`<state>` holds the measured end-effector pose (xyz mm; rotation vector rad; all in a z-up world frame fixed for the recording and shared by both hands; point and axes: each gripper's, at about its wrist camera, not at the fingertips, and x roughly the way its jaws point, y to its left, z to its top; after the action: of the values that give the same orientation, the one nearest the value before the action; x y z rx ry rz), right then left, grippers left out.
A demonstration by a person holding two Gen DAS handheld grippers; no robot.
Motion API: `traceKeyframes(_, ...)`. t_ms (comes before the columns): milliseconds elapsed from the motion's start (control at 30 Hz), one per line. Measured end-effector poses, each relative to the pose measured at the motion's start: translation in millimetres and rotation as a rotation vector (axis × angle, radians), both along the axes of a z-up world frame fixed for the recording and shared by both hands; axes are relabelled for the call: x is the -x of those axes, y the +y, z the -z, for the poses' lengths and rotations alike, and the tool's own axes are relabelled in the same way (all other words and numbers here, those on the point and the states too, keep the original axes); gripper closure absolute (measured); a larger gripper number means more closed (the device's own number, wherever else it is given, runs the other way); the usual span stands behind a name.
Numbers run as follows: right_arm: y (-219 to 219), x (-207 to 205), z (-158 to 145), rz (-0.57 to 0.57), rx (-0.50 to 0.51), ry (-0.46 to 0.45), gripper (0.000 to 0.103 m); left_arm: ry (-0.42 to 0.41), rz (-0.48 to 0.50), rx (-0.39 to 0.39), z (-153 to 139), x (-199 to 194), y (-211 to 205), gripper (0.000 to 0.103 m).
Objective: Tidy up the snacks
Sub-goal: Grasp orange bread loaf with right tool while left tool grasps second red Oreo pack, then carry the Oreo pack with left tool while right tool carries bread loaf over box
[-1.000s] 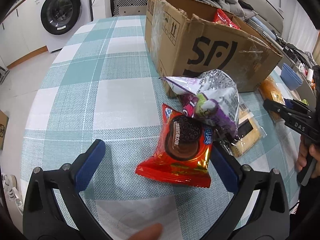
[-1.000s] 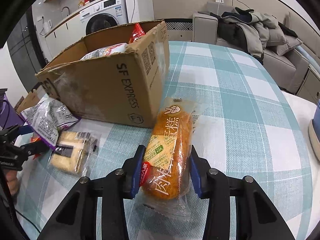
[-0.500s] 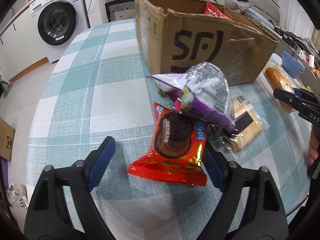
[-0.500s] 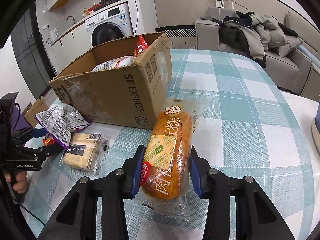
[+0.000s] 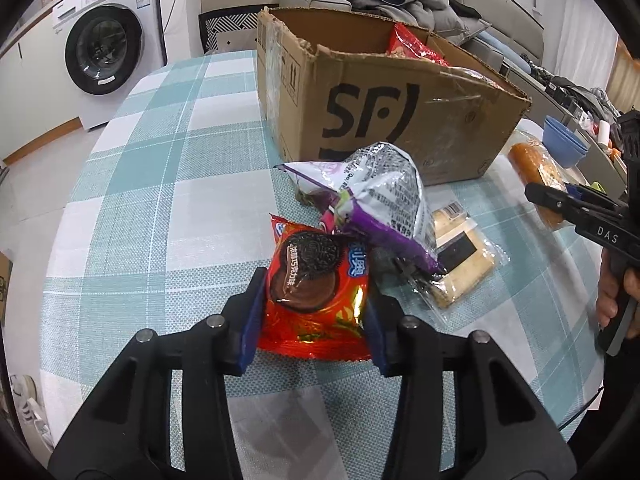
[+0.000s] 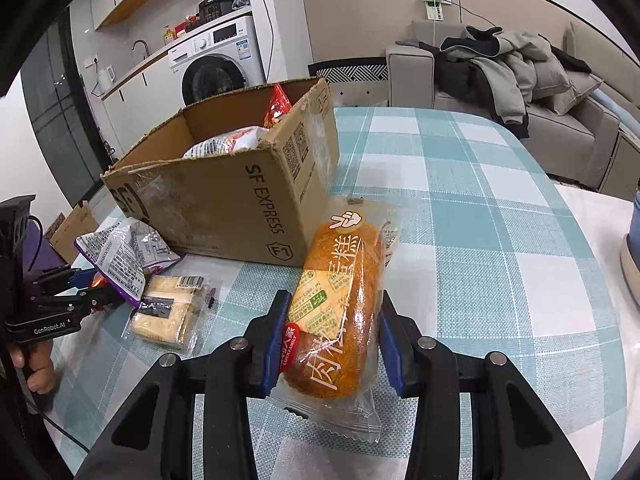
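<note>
My left gripper (image 5: 314, 298) is closing its jaws on a red chocolate-cookie packet (image 5: 312, 320) lying on the checked tablecloth; both blue pads press the packet's sides. A purple and silver snack bag (image 5: 380, 200) overlaps the packet's far end. Beside them lies a clear cracker packet (image 5: 460, 264). In the right wrist view my right gripper (image 6: 334, 312) is shut on a long orange bread packet (image 6: 340, 276), which points toward the open cardboard box (image 6: 224, 208). The box (image 5: 400, 120) holds a red bag (image 5: 412, 44) and a pale bag (image 6: 232, 144).
The table (image 5: 160, 200) has a rounded edge on the left, with floor below. A washing machine (image 5: 104, 52) stands behind, and a sofa piled with clothes (image 6: 500, 80) is beyond the table. Blue bowls (image 5: 564, 140) sit at the right. A hand (image 6: 36, 368) grips the left tool.
The left gripper's jaws went from wide open to shut on the red cookie packet. The right gripper kept its grip on the bread packet.
</note>
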<state>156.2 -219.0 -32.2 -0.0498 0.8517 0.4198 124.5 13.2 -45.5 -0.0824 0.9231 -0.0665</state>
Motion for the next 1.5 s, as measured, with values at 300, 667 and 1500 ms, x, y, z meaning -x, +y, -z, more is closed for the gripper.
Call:
traceKeyframes(300,-5,2,-8,0.017,-0.014,-0.029,0.061,-0.068,-0.029,0.009,-22,10,8,0.063)
traceKeyframes(667,-12,11,-29,0.025,-0.047,-0.091,0.061,-0.150,-0.051,0.003,-54,27,10,0.063)
traceKeyframes(1500,6,22,-68,-0.058,-0.093,-0.188,0.061,-0.260,-0.075,0.037,-102,35,7,0.063)
